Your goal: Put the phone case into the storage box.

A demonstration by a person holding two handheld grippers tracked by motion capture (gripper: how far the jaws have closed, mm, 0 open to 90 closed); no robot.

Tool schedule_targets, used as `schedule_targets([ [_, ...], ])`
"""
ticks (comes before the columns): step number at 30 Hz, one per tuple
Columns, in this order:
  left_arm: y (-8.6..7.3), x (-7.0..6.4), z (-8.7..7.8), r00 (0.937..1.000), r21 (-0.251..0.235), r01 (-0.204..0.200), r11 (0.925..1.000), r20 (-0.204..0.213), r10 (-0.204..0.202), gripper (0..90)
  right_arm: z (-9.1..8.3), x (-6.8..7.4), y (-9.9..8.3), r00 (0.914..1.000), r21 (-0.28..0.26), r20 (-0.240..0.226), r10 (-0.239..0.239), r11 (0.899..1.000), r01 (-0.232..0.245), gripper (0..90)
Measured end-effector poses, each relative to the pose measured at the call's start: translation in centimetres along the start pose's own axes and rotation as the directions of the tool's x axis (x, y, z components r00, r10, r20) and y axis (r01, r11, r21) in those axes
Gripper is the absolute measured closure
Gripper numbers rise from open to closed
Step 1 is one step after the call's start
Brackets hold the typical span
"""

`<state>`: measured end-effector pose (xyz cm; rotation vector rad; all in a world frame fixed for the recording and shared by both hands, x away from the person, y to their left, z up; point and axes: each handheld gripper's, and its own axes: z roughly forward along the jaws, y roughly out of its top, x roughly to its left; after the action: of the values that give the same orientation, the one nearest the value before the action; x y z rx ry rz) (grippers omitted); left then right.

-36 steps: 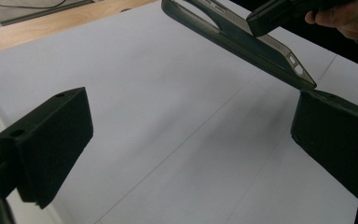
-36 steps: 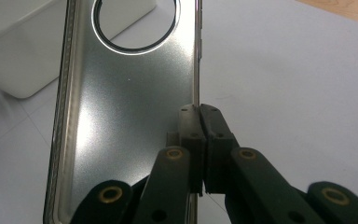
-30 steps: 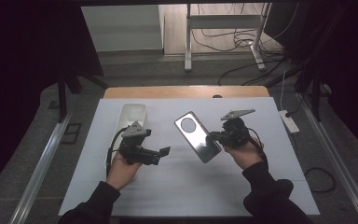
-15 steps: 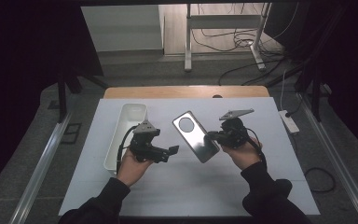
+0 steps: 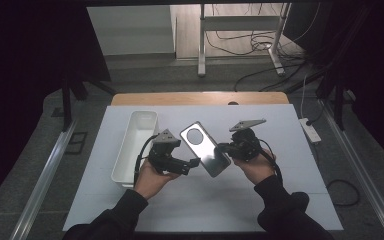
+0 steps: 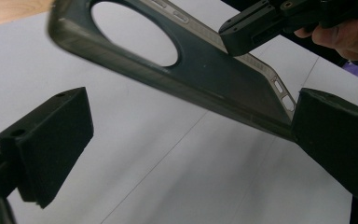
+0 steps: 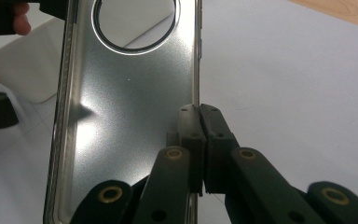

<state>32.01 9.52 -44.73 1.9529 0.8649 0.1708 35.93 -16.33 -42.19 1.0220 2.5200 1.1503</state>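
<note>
In the left gripper view the phone case (image 6: 205, 70) runs off the frame at eleven o'clock, and its far corner hides behind that gripper's own jaw at three o'clock. In the right gripper view the case (image 7: 126, 102) is cut off at twelve and six o'clock.

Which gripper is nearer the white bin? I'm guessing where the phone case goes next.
Left. The left gripper hovers just beside the white bin, jaws open around the phone case edge. The right gripper, clamped on the case's far edge, sits beyond it.
</note>
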Motion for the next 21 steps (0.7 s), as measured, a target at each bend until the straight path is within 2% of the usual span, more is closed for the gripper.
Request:
schedule_targets([
  [6, -0.2, -0.1, 0.4, 1.0000, 0.012, 0.007, 0.9999, 0.005, -0.007, 1.0, 0.5, 0.6, 0.0, 1.0000, 0.001, -0.007, -0.007, 1.000, 0.007, 89.0],
  [15, -0.5, 0.1, 0.9, 0.9993, 0.029, 0.032, 0.9991, 0.020, -0.032, 8.0, 0.7, 1.4, 0.0, 0.9997, -0.016, -0.015, -0.021, 1.000, 0.021, 89.0],
  [19, -0.7, 0.4, 0.9, 0.9969, 0.037, 0.060, 0.9975, 0.048, -0.062, 20.4, 0.8, 1.5, 0.0, 0.9995, -0.017, -0.013, -0.028, 0.999, 0.028, 89.0],
  [21, -0.7, 0.4, 0.9, 0.9958, 0.041, 0.065, 0.9970, 0.062, -0.068, 31.7, 0.9, 1.5, -0.1, 0.9994, -0.015, -0.012, -0.033, 0.999, 0.032, 88.9],
])
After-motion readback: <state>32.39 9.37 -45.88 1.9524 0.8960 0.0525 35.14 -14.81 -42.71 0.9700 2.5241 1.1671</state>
